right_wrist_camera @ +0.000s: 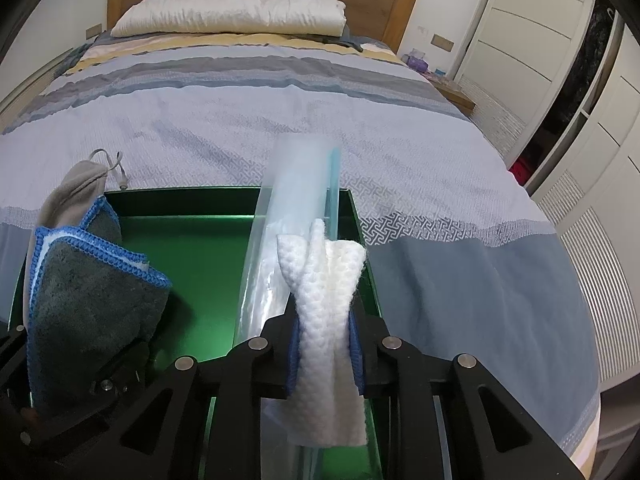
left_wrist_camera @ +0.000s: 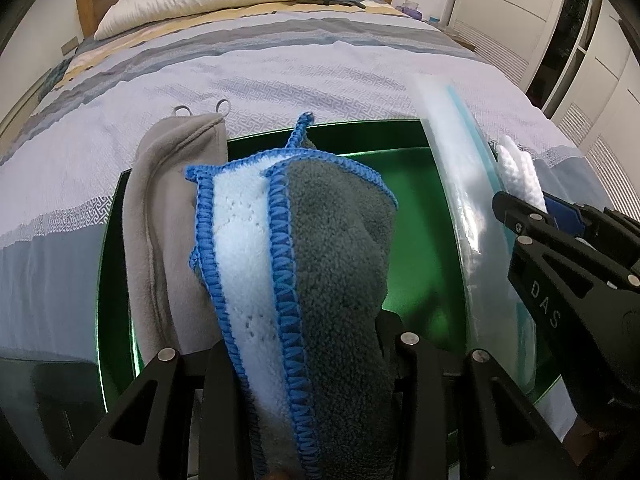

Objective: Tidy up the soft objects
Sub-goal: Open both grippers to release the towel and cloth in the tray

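left wrist view:
left gripper point(left_wrist_camera: 308, 364): clenched on the blue-edged grey towel point(left_wrist_camera: 320, 280), held over the green tray point(left_wrist_camera: 408, 240).
grey fleece cloth point(left_wrist_camera: 168, 220): at 9 o'clock of the towel, touching it.
plastic bag point(left_wrist_camera: 460, 184): at 3 o'clock, on the tray's right side.
right wrist view:
right gripper point(right_wrist_camera: 326, 344): grasping the white textured cloth point(right_wrist_camera: 324, 300), apparently at the tray's right wall.
bed cover point(right_wrist_camera: 280, 112): at 12 o'clock.

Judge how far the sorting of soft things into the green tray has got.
Done: a grey fleece pouch and a clear bag already stand in the green tray. In hand: left tongs hold a blue-edged cloth; right tongs hold a white cloth. Left: releasing both.
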`<state>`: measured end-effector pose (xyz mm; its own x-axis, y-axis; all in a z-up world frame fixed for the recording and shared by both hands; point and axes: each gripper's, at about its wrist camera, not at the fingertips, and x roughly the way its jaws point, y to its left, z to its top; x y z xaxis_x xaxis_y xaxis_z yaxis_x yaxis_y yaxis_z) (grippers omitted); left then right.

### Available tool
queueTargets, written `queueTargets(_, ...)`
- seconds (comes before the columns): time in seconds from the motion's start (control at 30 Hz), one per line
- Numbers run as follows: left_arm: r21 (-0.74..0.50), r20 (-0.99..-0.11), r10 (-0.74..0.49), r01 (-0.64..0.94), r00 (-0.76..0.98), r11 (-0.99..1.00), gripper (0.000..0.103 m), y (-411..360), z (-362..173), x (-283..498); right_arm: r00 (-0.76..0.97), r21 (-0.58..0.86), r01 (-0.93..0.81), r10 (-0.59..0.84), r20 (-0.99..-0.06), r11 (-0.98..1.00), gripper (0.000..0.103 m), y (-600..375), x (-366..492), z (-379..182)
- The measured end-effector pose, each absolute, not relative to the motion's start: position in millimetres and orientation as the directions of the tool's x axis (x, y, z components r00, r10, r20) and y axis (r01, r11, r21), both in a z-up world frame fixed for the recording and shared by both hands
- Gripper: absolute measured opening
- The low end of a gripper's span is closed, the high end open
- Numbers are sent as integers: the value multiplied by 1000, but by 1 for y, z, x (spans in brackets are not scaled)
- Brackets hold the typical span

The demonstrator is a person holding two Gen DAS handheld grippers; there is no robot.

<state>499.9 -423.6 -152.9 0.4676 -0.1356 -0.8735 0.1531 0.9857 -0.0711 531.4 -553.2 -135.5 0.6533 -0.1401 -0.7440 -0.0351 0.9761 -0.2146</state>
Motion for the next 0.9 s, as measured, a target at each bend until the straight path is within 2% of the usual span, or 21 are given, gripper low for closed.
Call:
queueTargets(0.3,-66,-872,-131,151,471,986,36,-426,-151,498,643,-204,-43,-129,-755,978,30,-555,532,-136)
queueTargets(0.5,-76,-864,-138,146,485,986,51,-423,-145,496,641,-199,-45,-125,-757,979,35,-556,531,-135)
queueTargets(0.9,-74,-845,-137,141,516,987,63,-420,-136,492,644,-172,-51,-99,-758,984,59,-553,527,-127)
